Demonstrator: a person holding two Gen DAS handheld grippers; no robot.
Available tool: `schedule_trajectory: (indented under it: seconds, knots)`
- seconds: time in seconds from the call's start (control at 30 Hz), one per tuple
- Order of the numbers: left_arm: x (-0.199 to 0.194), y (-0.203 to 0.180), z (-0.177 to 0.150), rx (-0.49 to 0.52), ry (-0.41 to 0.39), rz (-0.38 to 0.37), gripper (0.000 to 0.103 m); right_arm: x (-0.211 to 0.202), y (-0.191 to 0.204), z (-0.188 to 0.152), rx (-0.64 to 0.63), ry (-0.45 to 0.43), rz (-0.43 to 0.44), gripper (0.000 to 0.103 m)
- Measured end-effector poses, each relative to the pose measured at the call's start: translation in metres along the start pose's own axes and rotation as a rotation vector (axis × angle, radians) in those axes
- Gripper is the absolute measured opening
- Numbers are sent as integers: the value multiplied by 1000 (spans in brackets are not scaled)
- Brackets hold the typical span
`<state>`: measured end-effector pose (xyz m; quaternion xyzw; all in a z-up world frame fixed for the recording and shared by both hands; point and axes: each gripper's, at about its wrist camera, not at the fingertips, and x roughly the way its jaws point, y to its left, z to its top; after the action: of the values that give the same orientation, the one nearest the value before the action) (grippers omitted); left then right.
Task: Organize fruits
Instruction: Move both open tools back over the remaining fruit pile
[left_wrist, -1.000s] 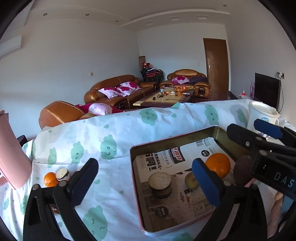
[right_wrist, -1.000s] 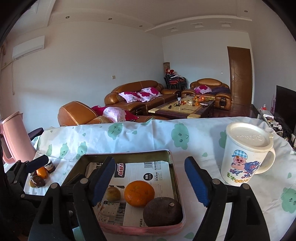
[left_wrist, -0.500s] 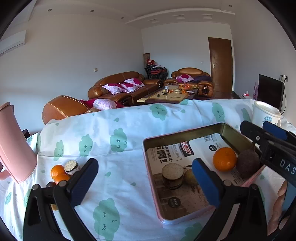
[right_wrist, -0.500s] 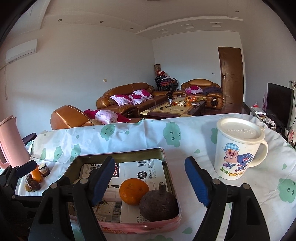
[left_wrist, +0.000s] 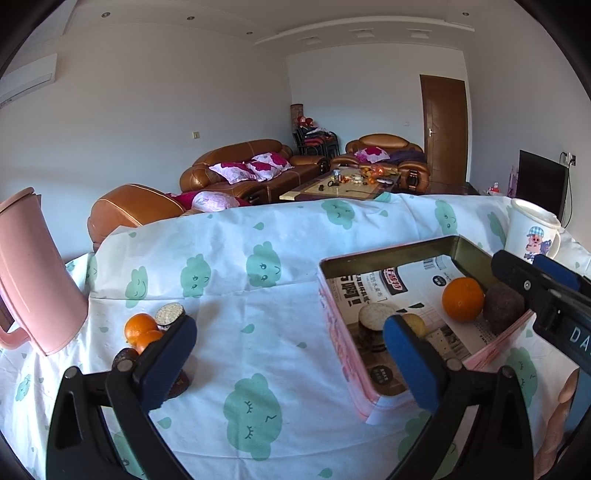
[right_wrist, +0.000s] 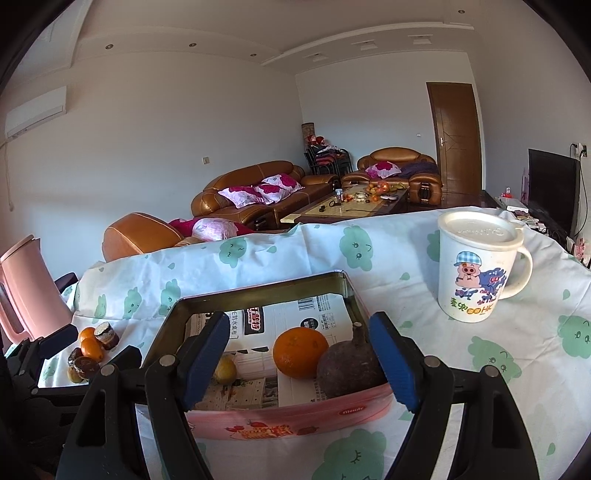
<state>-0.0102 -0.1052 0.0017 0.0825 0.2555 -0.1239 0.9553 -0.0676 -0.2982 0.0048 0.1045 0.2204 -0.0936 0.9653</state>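
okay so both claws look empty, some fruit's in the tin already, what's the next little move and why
Probably ease the left claw toward the loose fruit pile beside the pink jug: its jaws stand open and empty, and that pile sits outside the tin.

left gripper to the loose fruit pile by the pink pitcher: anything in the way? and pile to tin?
Nothing visible blocks either leg. The left gripper is open and empty, with its left finger already overlapping the fruit pile. From the pile to the tin there is only bare tablecloth. The pink pitcher stands off to the far side.
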Motion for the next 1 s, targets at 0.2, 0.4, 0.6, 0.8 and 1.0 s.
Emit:
schedule_trajectory:
  seconds: [0.2, 0.4, 0.6, 0.8, 1.0]
  knots:
    - [0, 27, -6, -40, 30, 3, 103, -1, 23, -5, -19, 10, 12, 79]
    - [-1, 55, -13, -66, 60, 22, 103, 0, 54, -11, -51, 24, 53, 79]
    - [-1, 85, -20, -64, 94, 50, 103, 2, 87, -16, -90, 39, 93, 79]
    - [4, 119, -32, -70, 180, 32, 103, 7, 115, -22, -114, 65, 127, 79]
    - [11, 148, -52, -54, 302, -40, 103, 15, 141, -27, -147, 97, 158, 79]
